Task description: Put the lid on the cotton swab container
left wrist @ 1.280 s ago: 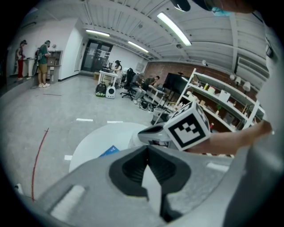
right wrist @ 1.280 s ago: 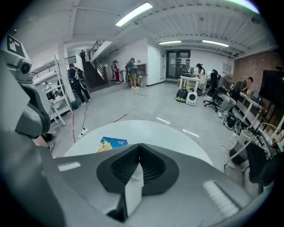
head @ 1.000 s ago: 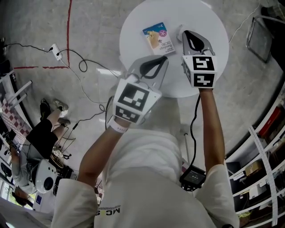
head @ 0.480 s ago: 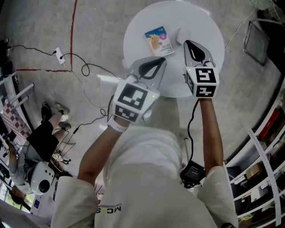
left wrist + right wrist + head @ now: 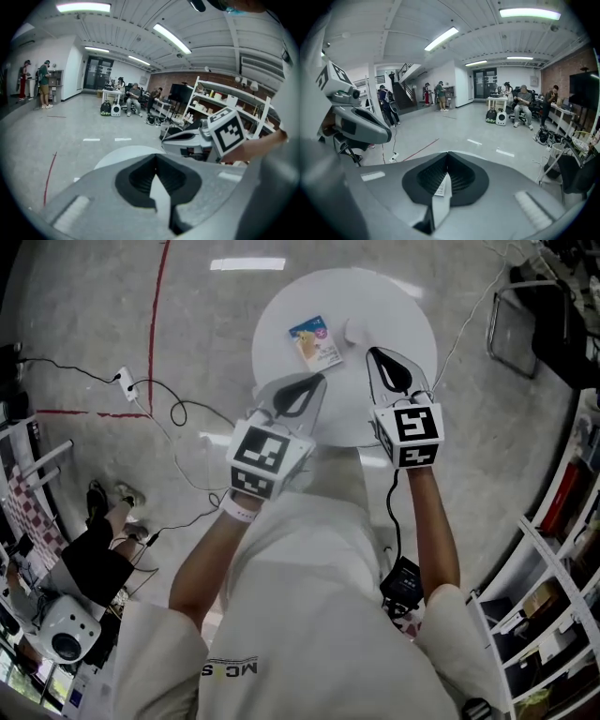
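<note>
Cotton swab container [image 5: 314, 343]: lying flat as a rectangular pack with blue and yellow print on the far left part of the round white table [image 5: 412, 324]; neither gripper is touching it.
Small white round item [image 5: 356, 331]: sitting just beside the pack, on its right; the head view is not showing whether this is the lid.
Left gripper [image 5: 317, 381]: hovering over the near left edge of the table, pointing toward the pack and staying short of it. In the left gripper view its jaws are meeting at the tips [image 5: 155, 157] with nothing clamped; only the white table top is showing through the gap behind the tips.
Right gripper [image 5: 373, 352]: hovering over the table, its tips near the white round item and apart from it. In the right gripper view its jaws are likewise pressing together at the tips [image 5: 448, 154] and holding nothing; a white patch with fine print [image 5: 440, 187] is showing through the gap below them, too small to identify.
Marker cubes: one is riding on the left gripper [image 5: 261, 458] and one on the right gripper [image 5: 410, 435], both facing the head camera.
Operator: standing at the near side of the table in a white shirt [image 5: 309, 615], both arms reaching forward.
Floor: a red line [image 5: 155, 324] and loose cables [image 5: 178, 409] are running to the left of the table.
Background: several people are sitting and standing far across the room in both gripper views.
</note>
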The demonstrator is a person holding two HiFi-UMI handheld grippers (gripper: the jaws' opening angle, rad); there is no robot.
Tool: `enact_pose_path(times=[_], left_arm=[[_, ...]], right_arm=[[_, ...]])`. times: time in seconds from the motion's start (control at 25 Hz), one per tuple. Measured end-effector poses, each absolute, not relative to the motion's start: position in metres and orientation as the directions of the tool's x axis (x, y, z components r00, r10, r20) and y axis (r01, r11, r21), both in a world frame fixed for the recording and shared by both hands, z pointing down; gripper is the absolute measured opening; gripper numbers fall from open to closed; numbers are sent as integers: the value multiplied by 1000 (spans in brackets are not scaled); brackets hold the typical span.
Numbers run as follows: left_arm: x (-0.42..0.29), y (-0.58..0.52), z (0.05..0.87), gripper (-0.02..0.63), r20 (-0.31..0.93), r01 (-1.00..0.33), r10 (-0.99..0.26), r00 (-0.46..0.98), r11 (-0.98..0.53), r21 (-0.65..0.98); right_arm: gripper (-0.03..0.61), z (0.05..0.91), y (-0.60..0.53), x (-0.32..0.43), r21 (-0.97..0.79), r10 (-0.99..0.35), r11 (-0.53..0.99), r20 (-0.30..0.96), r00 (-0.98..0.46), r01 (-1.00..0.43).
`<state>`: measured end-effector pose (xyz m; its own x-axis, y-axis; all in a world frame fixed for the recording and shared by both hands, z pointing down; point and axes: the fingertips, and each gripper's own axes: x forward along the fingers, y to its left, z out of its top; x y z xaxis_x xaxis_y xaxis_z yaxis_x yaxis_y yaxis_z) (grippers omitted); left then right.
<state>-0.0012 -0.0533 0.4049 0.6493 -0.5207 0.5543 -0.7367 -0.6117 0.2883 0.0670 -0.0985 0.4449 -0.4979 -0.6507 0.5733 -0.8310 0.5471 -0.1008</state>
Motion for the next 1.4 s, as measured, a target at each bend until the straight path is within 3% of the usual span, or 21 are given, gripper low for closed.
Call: enact_pose_path(times=[0.76, 1.4], left_arm=[[-3, 10, 281, -2, 420, -687, -564, 711, -685, 242], [-12, 11, 248, -3, 363, -708, -616, 699, -666, 235]], right_arm=[[0, 287, -22, 81, -40, -743, 555, 425, -517, -831], [0, 247, 15, 101, -68, -779, 545, 327, -534, -836]])
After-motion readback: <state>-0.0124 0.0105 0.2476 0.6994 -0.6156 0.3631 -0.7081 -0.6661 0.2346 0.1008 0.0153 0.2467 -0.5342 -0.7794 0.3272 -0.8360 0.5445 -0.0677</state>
